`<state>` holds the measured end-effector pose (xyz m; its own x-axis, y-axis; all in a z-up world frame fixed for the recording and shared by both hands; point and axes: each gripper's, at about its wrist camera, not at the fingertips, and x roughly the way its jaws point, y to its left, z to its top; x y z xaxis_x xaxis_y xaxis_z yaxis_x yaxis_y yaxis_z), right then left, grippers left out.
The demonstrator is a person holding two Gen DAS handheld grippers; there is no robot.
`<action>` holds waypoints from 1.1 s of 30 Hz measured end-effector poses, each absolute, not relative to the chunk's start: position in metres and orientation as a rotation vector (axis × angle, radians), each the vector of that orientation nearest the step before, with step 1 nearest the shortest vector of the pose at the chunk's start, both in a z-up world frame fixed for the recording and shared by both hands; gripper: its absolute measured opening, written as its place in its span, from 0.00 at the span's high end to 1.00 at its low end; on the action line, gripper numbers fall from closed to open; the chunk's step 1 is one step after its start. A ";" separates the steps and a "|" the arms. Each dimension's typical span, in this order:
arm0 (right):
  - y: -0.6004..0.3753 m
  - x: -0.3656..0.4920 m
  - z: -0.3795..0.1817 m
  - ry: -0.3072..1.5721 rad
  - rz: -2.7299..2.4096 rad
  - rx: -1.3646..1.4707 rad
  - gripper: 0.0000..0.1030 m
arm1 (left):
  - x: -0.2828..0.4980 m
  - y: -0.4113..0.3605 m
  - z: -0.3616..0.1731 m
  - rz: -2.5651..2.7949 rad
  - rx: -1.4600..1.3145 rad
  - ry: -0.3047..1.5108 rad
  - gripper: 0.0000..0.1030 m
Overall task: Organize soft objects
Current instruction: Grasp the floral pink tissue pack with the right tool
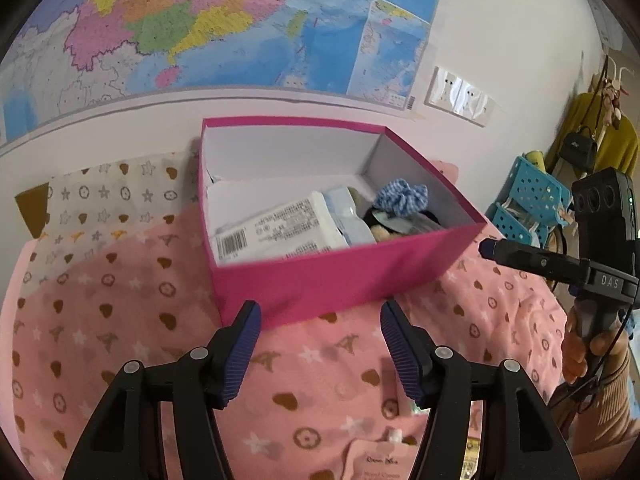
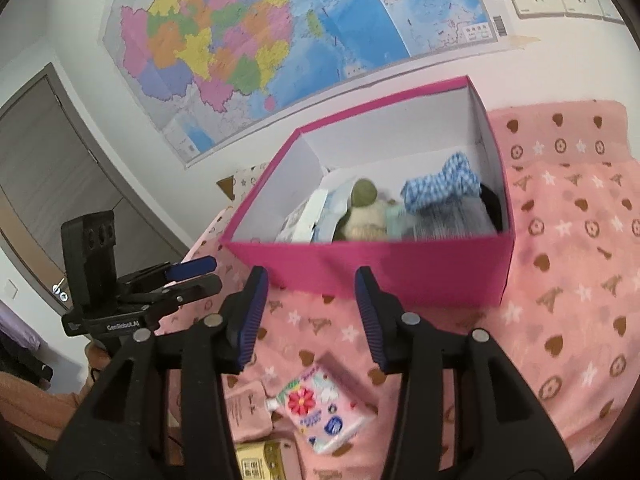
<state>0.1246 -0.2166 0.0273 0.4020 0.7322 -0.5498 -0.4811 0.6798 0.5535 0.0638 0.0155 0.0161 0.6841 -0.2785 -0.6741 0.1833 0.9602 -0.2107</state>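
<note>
An open pink box (image 1: 320, 276) (image 2: 400, 268) stands on a pink patterned blanket (image 1: 120, 320) (image 2: 560, 280). Inside lie a white tissue pack (image 1: 280, 228), a blue checked scrunchie (image 1: 402, 196) (image 2: 440, 186), a plush toy with a green head (image 2: 364, 208) and some dark items. My left gripper (image 1: 320, 344) is open and empty, just in front of the box. My right gripper (image 2: 310, 312) is open and empty, also in front of the box, above a flowered tissue pack (image 2: 320, 412) and a pink sachet (image 2: 246, 406) on the blanket.
A map (image 1: 220, 20) hangs on the wall behind the box, with sockets (image 1: 460, 96) to its right. Blue perforated baskets (image 1: 528, 200) and hanging clothes (image 1: 600, 136) stand at the right. A grey door (image 2: 48, 168) is at the left. A yellow packet (image 2: 264, 460) lies near the sachet.
</note>
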 end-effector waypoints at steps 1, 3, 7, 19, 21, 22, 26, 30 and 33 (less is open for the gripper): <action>-0.217 0.121 0.025 0.866 0.787 0.332 0.54 | 0.062 0.014 0.015 -0.260 -0.129 0.778 0.38; -0.218 0.112 0.019 0.878 0.785 0.334 0.53 | 0.057 0.010 0.013 -0.262 -0.129 0.783 0.38; -0.220 0.097 0.007 0.908 0.780 0.345 0.52 | 0.050 0.003 0.010 -0.267 -0.130 0.782 0.29; -0.231 0.062 -0.019 0.998 0.748 0.372 0.45 | 0.038 -0.018 0.006 -0.302 -0.098 0.788 0.26; -0.235 0.059 -0.025 1.016 0.737 0.382 0.45 | 0.037 -0.021 0.003 -0.313 -0.098 0.796 0.26; -0.236 0.058 -0.027 1.021 0.733 0.384 0.45 | 0.036 -0.023 0.001 -0.317 -0.096 0.802 0.26; -0.238 0.054 -0.037 1.047 0.716 0.393 0.45 | 0.034 -0.033 -0.010 -0.343 -0.084 0.833 0.26; -0.233 0.052 -0.044 1.063 0.728 0.399 0.45 | 0.033 -0.045 -0.023 -0.383 -0.054 0.872 0.26; -0.227 0.053 -0.051 1.075 0.735 0.401 0.45 | 0.035 -0.051 -0.032 -0.415 -0.050 0.902 0.30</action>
